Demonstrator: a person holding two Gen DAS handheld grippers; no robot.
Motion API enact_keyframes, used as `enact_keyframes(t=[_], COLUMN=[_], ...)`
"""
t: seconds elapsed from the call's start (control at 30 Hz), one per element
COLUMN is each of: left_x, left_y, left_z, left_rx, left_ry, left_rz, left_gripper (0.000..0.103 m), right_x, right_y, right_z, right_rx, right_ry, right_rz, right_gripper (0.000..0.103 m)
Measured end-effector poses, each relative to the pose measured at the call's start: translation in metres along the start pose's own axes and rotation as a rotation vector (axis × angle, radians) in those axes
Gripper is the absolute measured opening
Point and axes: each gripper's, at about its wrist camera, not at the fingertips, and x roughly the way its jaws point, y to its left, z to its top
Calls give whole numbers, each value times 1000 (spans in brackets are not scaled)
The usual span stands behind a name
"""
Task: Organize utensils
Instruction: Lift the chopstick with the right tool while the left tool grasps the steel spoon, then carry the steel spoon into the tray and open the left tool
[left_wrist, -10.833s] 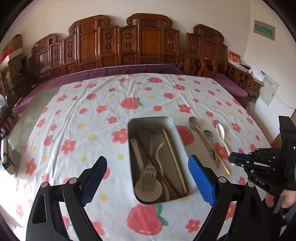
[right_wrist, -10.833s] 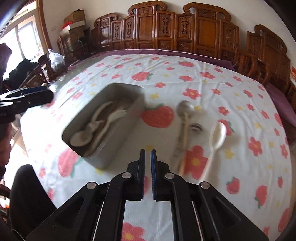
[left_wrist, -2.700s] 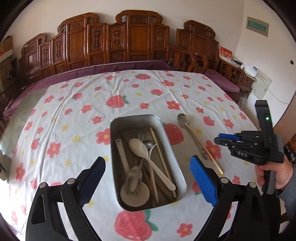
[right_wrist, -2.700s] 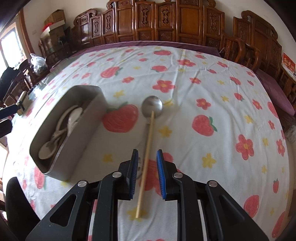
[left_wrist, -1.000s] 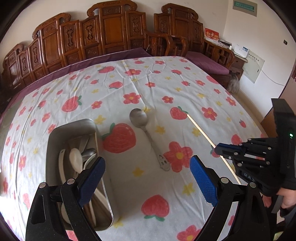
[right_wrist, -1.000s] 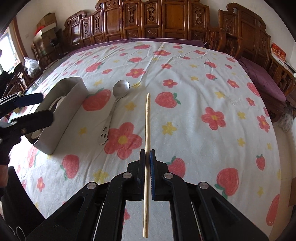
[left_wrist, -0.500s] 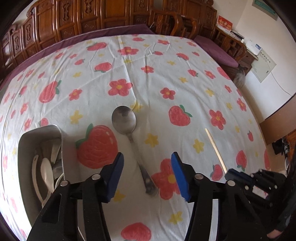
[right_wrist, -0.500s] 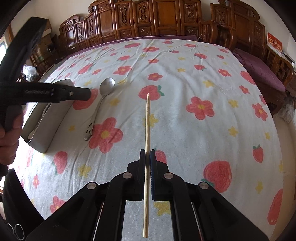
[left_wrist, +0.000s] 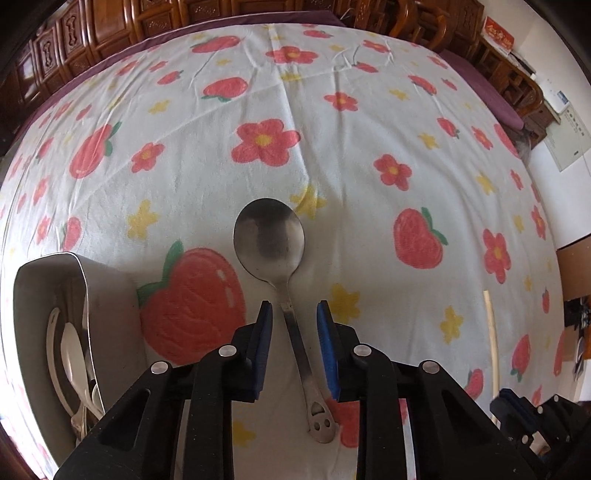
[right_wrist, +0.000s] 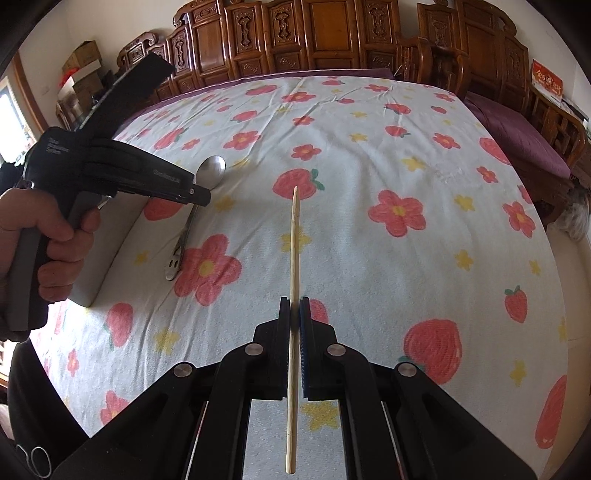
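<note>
At lower centre, the left hand-held gripper (left_wrist: 294, 314) straddled the metal spoon (left_wrist: 269, 236) handle, spread to grasp it, while the right hand-held gripper (right_wrist: 294, 303) pinched a chopstick (right_wrist: 293, 251), presumably tray-bound.

Soft, even daylight fills both views; a bright window (right_wrist: 9, 110) glows at the far left of the right wrist view. The tablecloth (left_wrist: 332, 147) is well lit, with faint shadows. The metal spoon (left_wrist: 269, 240) shows dull reflections. Fisheye bending curves the edges, corners fall black, focus is sharp.
</note>
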Motion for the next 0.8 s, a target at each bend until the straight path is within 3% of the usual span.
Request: enact_keyframes(t=[0.23,0.4,0.8], left_x=[6,5,-30], left_y=[-6,-8,-5], left_z=[2,0,-27], left_rx=[27,58,125], left_ry=[-15,-20,-103], left_rz=[62,50,48], left_gripper=[13,5,5], right_x=[-2,-1,-6], right_y=[-2,-3,3], right_z=[1,1,2], right_rx=[8,14,1], right_ry=[-5,-2,-13], right_rz=[4,3,9], right_gripper=[6,6,6])
